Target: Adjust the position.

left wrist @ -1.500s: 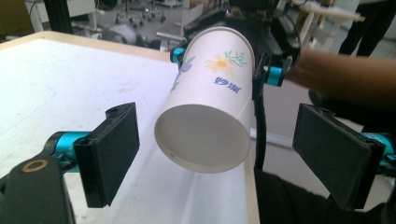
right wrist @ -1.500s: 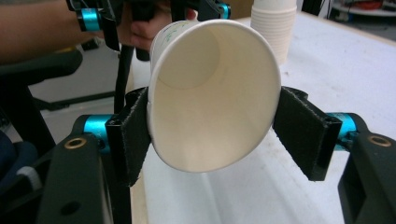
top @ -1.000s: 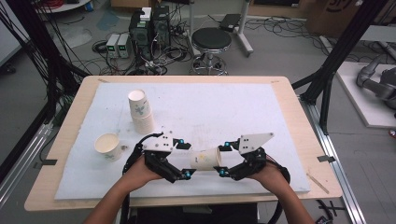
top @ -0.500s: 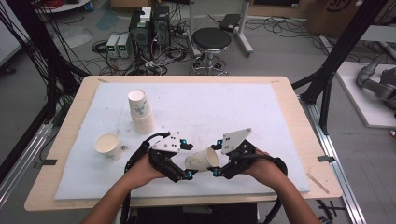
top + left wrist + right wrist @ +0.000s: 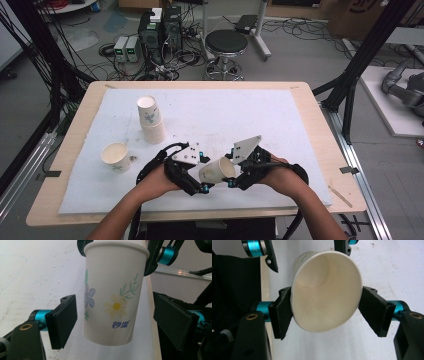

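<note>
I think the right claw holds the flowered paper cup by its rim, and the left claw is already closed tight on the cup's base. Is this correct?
Not quite. The right claw does grip the paper cup at its rim, but the left claw is not tight on it: it has just been closing, and the left gripper view shows gaps between both pads and the cup.

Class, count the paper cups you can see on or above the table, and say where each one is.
4, possibly more nested: two stacked upside down at the mat's left, one upright near its left edge, one held between the tools.

Black gripper point(image 5: 217, 176) jaws, teal collars, grey plates
</note>
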### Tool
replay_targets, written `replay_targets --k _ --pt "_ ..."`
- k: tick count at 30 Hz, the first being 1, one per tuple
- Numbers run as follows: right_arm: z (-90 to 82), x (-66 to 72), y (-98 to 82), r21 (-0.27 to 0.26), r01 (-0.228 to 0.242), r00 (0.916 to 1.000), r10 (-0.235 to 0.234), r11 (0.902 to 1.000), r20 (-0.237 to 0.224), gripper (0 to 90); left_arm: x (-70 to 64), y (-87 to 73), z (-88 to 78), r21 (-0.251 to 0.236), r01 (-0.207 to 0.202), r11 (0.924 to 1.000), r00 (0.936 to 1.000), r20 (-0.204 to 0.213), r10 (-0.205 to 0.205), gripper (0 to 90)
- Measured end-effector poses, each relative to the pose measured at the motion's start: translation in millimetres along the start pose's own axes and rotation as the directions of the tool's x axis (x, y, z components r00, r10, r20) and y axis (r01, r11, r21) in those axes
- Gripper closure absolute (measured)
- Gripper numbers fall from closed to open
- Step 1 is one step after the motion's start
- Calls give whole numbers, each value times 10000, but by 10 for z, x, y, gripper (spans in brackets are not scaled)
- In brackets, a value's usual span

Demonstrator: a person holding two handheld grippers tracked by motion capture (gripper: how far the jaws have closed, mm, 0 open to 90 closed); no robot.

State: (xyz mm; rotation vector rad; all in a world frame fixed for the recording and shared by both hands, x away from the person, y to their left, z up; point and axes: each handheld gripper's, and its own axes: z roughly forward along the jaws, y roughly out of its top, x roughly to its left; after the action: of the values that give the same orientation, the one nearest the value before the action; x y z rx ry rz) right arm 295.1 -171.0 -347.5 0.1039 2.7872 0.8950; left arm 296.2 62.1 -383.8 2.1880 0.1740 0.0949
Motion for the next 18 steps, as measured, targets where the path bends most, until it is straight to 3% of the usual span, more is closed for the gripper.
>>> replay_targets --k 18 --pt "1 11 147 587 594 9982 -590 9965 -74 303 45 41 96 407 27 9992 9997 244 -37 252"
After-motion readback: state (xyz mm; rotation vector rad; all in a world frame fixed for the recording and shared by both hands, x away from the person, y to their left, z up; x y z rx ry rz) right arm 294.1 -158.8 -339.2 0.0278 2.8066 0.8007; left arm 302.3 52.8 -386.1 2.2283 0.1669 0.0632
